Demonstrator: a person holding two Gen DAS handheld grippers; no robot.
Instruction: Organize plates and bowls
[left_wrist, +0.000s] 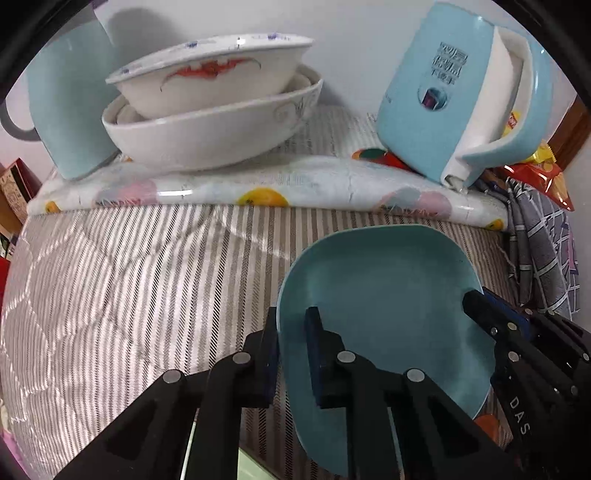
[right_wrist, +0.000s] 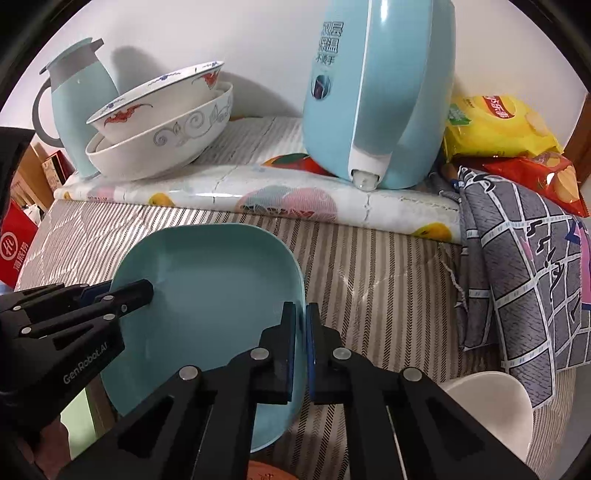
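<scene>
A light blue squarish plate (left_wrist: 384, 295) (right_wrist: 210, 291) is held above the striped cloth by both grippers. My left gripper (left_wrist: 291, 325) is shut on its left rim, one finger inside and one outside. My right gripper (right_wrist: 301, 314) is shut on its right rim; it also shows in the left wrist view (left_wrist: 491, 314), and the left gripper in the right wrist view (right_wrist: 136, 291). A white bowl with a red bat pattern (left_wrist: 210, 85) (right_wrist: 162, 99) sits nested in a larger white bowl (left_wrist: 207, 136) (right_wrist: 159, 147) at the back left.
A blue kettle (left_wrist: 454, 92) (right_wrist: 376, 92) stands at the back right on a fruit-print mat (left_wrist: 258, 188). A blue jug (left_wrist: 70, 107) (right_wrist: 77, 96) is beside the bowls. Snack bags (right_wrist: 495, 122) and a grey checked cloth (right_wrist: 524, 266) lie right. A white bowl (right_wrist: 487, 410) is low right.
</scene>
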